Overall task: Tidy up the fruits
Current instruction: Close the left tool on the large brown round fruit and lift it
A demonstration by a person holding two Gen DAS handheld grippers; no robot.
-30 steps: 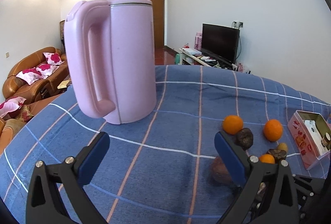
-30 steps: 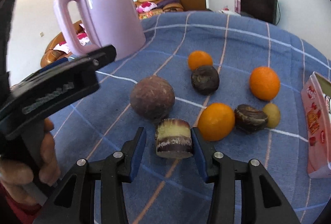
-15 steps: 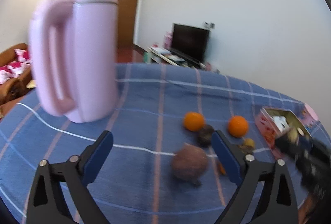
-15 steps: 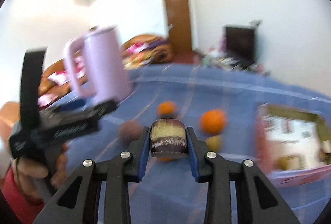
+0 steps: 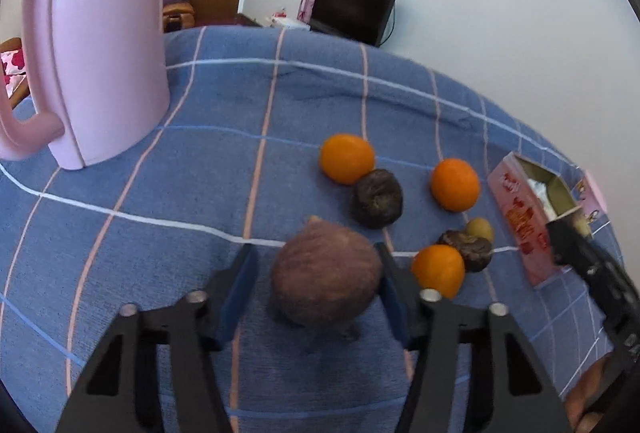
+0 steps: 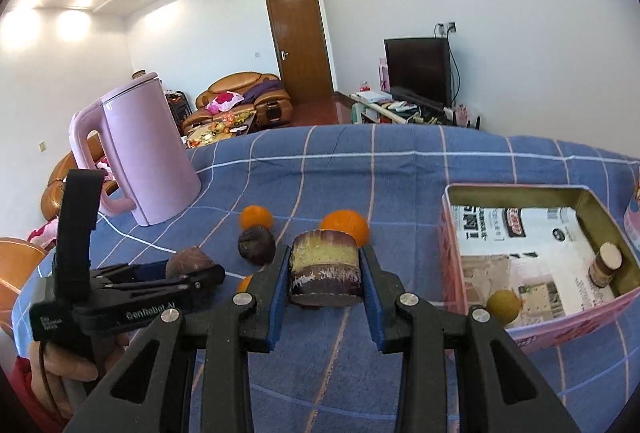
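My left gripper (image 5: 316, 293) is open, its fingers on either side of a round brown fruit (image 5: 326, 277) that rests on the blue checked cloth. Three oranges (image 5: 346, 157) (image 5: 455, 184) (image 5: 438, 269), two dark wrinkled fruits (image 5: 377, 197) (image 5: 468, 248) and a small green fruit (image 5: 480, 229) lie beyond it. My right gripper (image 6: 325, 275) is shut on a cut purple-and-yellow stalk piece (image 6: 325, 267), held above the cloth left of the pink tin box (image 6: 520, 325). The box holds another stalk piece (image 6: 605, 263) and a small green fruit (image 6: 503, 307).
A tall pink kettle (image 5: 92, 45) stands at the far left of the table; it also shows in the right wrist view (image 6: 140, 157). The left gripper's body (image 6: 120, 297) sits low at the left of the right wrist view. Sofas, a TV and a door lie beyond.
My left gripper moved right and down until its open fingers stand around the brown fruit. My right gripper lifted the stalk piece off the cloth and carried it right, toward the pink box.
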